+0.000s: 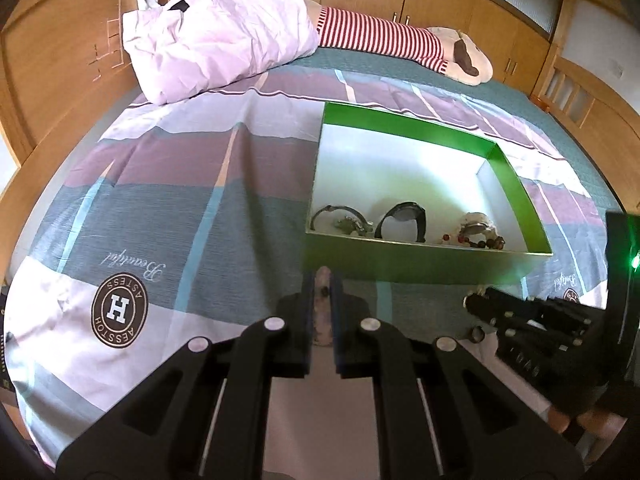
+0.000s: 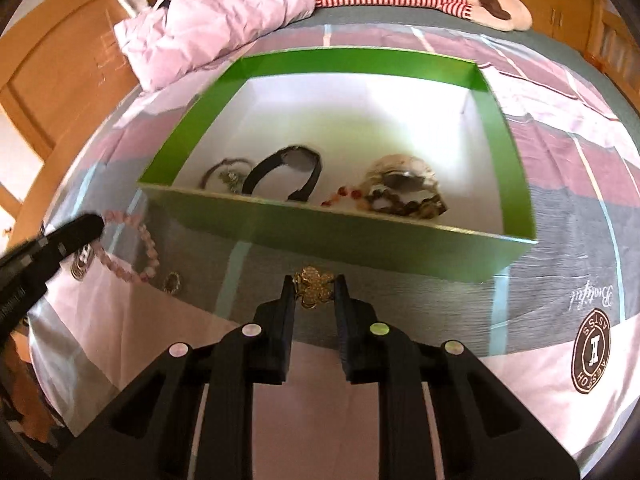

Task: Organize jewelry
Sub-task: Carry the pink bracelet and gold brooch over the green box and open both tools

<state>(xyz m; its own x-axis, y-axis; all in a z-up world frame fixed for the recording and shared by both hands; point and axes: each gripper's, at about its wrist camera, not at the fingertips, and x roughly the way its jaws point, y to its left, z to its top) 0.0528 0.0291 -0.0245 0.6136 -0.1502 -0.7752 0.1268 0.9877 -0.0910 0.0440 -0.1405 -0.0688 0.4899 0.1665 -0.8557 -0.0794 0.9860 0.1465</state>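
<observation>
So my right gripper (image 2: 312,289) pinches a gold flower brooch (image 2: 313,290) | just before the green box (image 2: 360,236) | my left gripper (image 1: 323,294) clamps something pale, can't tell what

Your green box (image 2: 360,236) looks like smooth card, a bit shiny, with matt white inside. The flower brooch (image 2: 314,286) is shiny gold metal. Your black grippers (image 2: 314,292) look like matt plastic. The bed sheet (image 1: 160,216) is soft cloth with creases. The headboard (image 1: 52,64) is smooth, glossy wood.
</observation>
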